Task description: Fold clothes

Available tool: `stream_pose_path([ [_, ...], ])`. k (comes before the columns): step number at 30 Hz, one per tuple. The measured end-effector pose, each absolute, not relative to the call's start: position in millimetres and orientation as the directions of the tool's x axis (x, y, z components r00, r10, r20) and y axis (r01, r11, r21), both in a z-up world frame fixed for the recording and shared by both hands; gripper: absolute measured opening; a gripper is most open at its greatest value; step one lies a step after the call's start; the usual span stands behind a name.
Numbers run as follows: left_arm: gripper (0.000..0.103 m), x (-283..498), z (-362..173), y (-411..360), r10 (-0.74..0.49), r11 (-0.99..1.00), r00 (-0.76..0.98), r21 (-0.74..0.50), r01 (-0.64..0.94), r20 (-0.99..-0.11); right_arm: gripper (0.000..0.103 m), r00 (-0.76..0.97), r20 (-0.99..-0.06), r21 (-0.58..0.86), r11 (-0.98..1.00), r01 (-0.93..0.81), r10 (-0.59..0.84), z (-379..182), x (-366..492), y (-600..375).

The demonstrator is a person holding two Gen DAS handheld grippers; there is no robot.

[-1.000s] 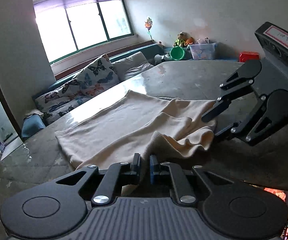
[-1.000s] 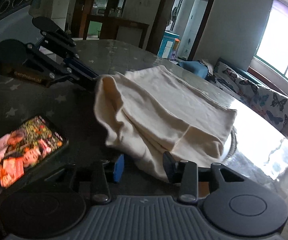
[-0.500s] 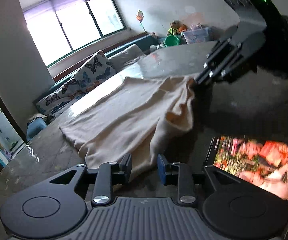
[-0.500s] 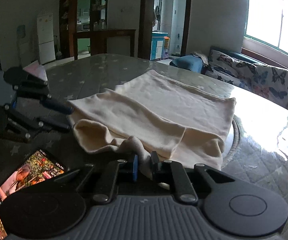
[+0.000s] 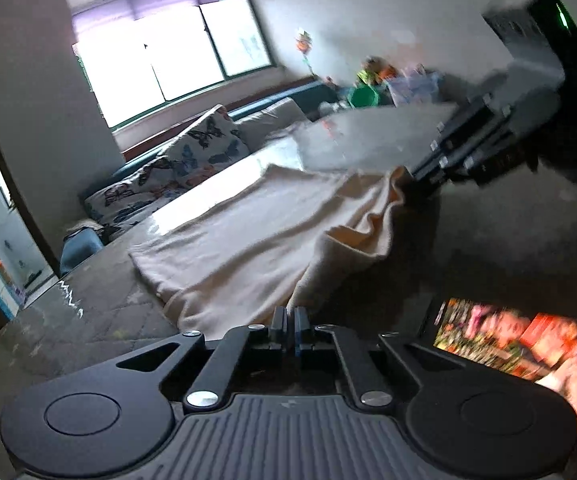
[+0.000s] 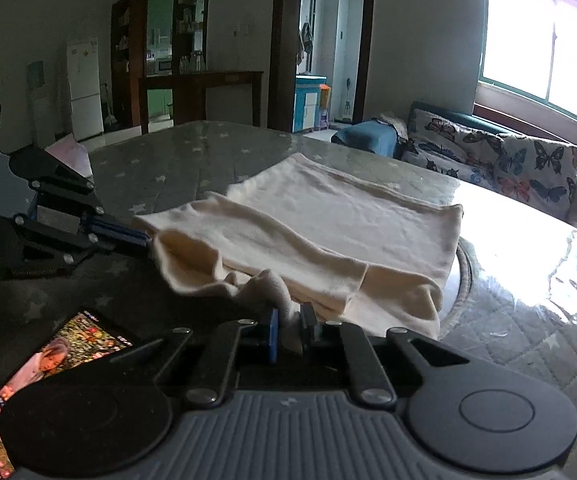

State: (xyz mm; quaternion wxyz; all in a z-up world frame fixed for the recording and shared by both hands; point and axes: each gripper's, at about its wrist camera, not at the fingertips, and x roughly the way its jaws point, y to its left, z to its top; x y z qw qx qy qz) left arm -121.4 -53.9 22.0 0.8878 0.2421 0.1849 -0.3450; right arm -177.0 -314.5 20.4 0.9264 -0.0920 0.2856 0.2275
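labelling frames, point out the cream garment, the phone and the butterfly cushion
cream garment (image 6: 348, 216), right wrist view, flat top layer.
phone (image 6: 72, 344), right wrist view, its lit screen.
butterfly cushion (image 5: 204, 148), left wrist view, its printed face.

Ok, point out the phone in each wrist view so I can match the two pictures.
Left wrist view: the phone lies at the lower right, screen lit, right of the left gripper.
Right wrist view: the phone lies at the lower left, partly behind the right gripper.
Shared landmark: the cream cloth on the table.
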Motion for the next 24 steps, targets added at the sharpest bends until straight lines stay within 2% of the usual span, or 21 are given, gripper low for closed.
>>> stream_pose_path([
  [2,0.003,-130,31,-48,-0.532,0.657,0.698,0.286,0.698,-0.48,0.01,0.736,-0.561,-0.041,0.875,-0.482,0.379,26,-185,-315],
  [3,0.0,-135,35,-46,-0.537,0.657,0.696,0.281,0.699,-0.476,0.01,0.736,-0.558,-0.043,0.872,-0.487,0.384,28,-190,-315],
  [9,0.0,-175,57,-30,-0.561,0.659,0.685,0.249,0.71,-0.465,0.009,0.717,-0.568,-0.033,0.86,-0.509,0.403,45,-232,-319],
  [14,0.0,-181,47,-28,-0.541,0.638,0.671,0.271,0.72,-0.508,0.009,0.725,-0.561,-0.023,0.868,-0.497,0.4,51,-237,-322],
  [19,0.006,-177,46,-42,-0.587,0.574,0.608,0.255,0.778,-0.535,0.009,0.739,-0.539,-0.004,0.876,-0.482,0.404,58,-225,-322],
  [20,0.013,-179,47,-46,-0.602,0.556,0.599,0.261,0.789,-0.528,0.009,0.742,-0.536,-0.007,0.876,-0.482,0.403,60,-224,-321],
  [21,0.025,-182,47,-50,-0.611,0.543,0.598,0.275,0.794,-0.519,0.009,0.745,-0.532,-0.009,0.877,-0.48,0.403,60,-222,-321],
  [24,0.032,-184,46,-60,-0.632,0.514,0.583,0.287,0.808,-0.51,0.009,0.75,-0.527,-0.008,0.879,-0.476,0.401,61,-220,-322],
])
